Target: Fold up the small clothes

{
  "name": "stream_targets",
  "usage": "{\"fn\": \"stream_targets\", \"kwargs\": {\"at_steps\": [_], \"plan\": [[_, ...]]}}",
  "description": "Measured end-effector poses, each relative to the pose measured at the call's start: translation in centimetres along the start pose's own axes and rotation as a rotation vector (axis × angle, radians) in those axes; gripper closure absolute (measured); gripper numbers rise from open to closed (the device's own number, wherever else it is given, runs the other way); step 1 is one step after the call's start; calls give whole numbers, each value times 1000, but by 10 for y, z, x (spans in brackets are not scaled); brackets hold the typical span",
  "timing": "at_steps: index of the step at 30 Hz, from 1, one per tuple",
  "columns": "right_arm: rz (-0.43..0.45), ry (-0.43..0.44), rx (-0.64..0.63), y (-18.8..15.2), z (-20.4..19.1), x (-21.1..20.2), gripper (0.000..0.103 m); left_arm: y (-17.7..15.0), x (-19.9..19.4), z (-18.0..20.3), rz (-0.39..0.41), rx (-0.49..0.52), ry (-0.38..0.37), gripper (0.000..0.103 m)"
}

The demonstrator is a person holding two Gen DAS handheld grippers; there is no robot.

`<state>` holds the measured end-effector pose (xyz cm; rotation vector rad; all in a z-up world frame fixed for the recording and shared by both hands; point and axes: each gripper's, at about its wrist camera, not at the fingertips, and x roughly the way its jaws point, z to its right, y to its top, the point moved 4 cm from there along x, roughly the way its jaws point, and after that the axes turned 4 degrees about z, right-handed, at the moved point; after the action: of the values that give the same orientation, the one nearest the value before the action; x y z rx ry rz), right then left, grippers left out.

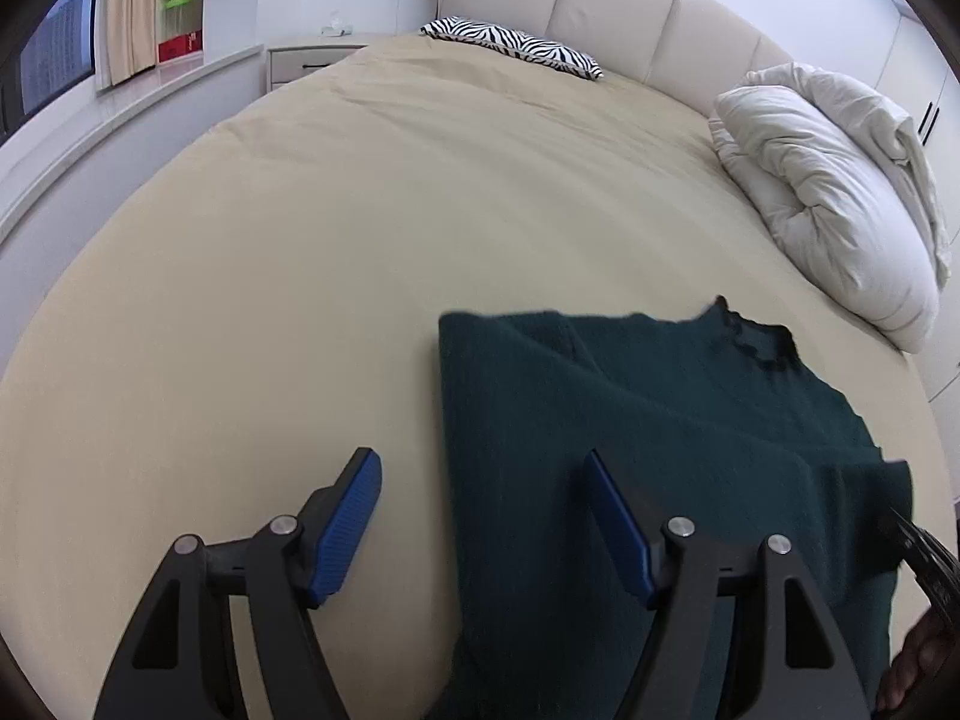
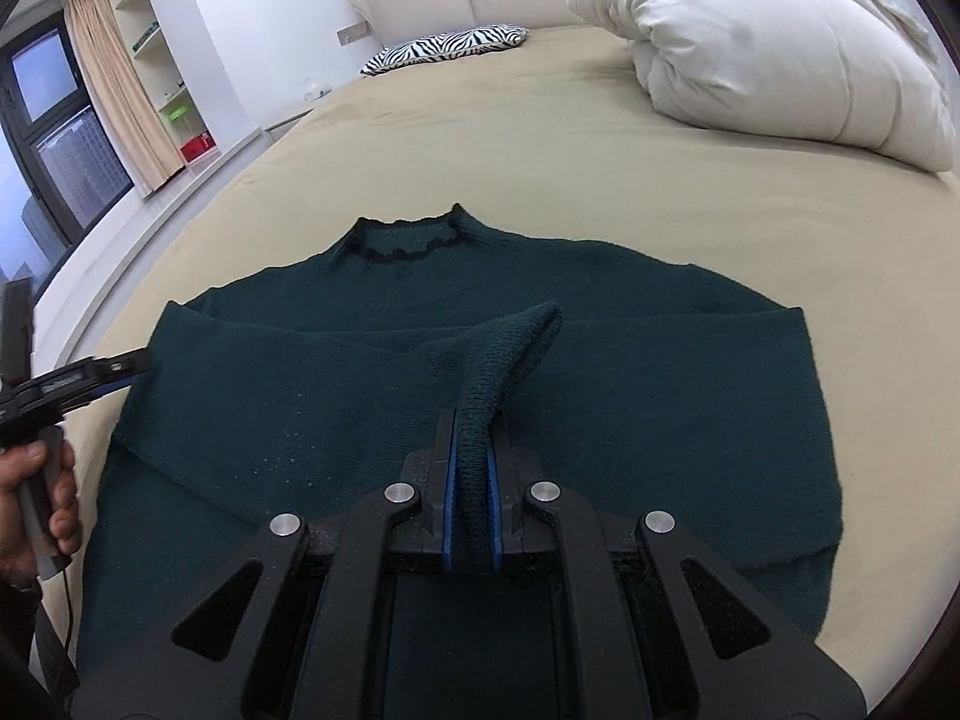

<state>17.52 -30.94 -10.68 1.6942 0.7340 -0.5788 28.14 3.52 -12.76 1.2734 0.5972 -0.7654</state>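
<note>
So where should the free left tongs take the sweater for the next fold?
Probably at the sweater's left folded edge, near the hem, coming in from the left side. That edge lies flat on the bed beside the open left tongs; the right tongs already pinch the sleeve cuff.

A dark green knitted sweater lies flat on the beige bedsheet; the right gripper clamps its ribbed sleeve cuff. The left gripper, hand-held, hovers at the sweater's left edge
</note>
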Motion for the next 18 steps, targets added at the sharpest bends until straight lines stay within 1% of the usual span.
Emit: {"fn": "stream_targets", "kwargs": {"at_steps": [1, 2, 3, 6, 7, 10, 11, 14, 18], "plan": [[0, 5, -10, 2, -3, 6, 96, 2, 4, -1, -8, -10, -5, 33], [-2, 11, -17, -1, -13, 7, 96, 4, 9, -2, -20, -19, -12, 39], [-4, 15, -19, -3, -18, 1, 96, 5, 15, -2, -32, -18, -13, 42], [-9, 29, -19, -3, -22, -1, 94, 7, 21, -2, -35, -1, -20, 63], [-11, 32, -16, -5, -24, 0, 93, 7, 22, -3, -34, 3, -26, 76], [-19, 47, -19, -8, -31, -3, 93, 7, 21, -11, -38, -8, -49, 89], [-21, 52, -26, -9, -34, -4, 93, 8, 22, -13, -41, -5, -56, 92], [-22, 64, -52, -9, -46, -6, 93, 11, 21, -17, -44, 21, -67, 94], [-13, 96, -61, -4, -61, -11, 93, 18, 19, -23, -31, 20, -68, 95]]}}
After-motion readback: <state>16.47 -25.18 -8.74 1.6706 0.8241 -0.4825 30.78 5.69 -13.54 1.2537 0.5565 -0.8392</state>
